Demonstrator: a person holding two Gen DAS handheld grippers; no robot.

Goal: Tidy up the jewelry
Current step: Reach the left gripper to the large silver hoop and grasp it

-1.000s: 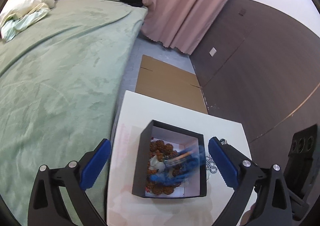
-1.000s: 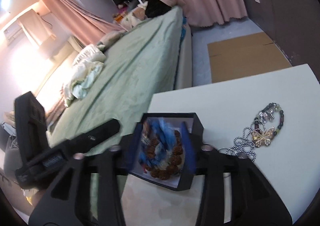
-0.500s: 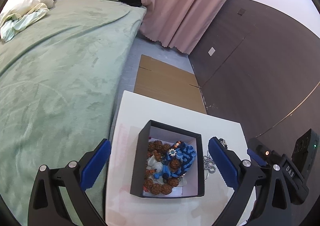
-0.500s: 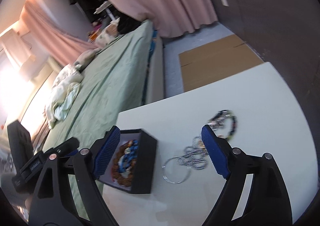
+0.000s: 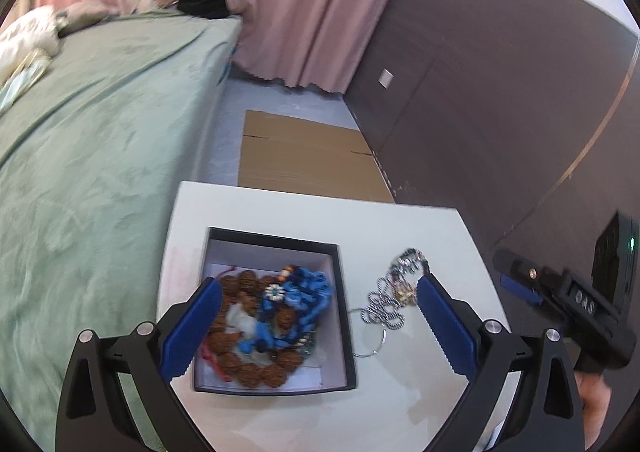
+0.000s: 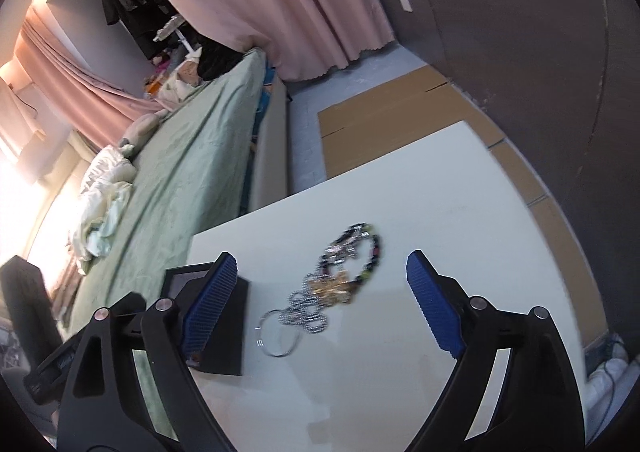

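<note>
Beads [image 5: 276, 316], knobbly brown and blue, fill square box [image 5: 344, 316]; both claws gape, right [image 6: 320, 308] widening.

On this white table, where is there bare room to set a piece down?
The table is bare along its far edge beyond the black box, and on the right of the chain pile toward the dark wall. It is crowded between box and chains, where the ring lies.

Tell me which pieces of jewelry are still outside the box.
The tangle on the white table beside the black box: a silver bead chain with ring and a dark beaded bracelet. The blue and brown bead strands lie inside the box.
</note>
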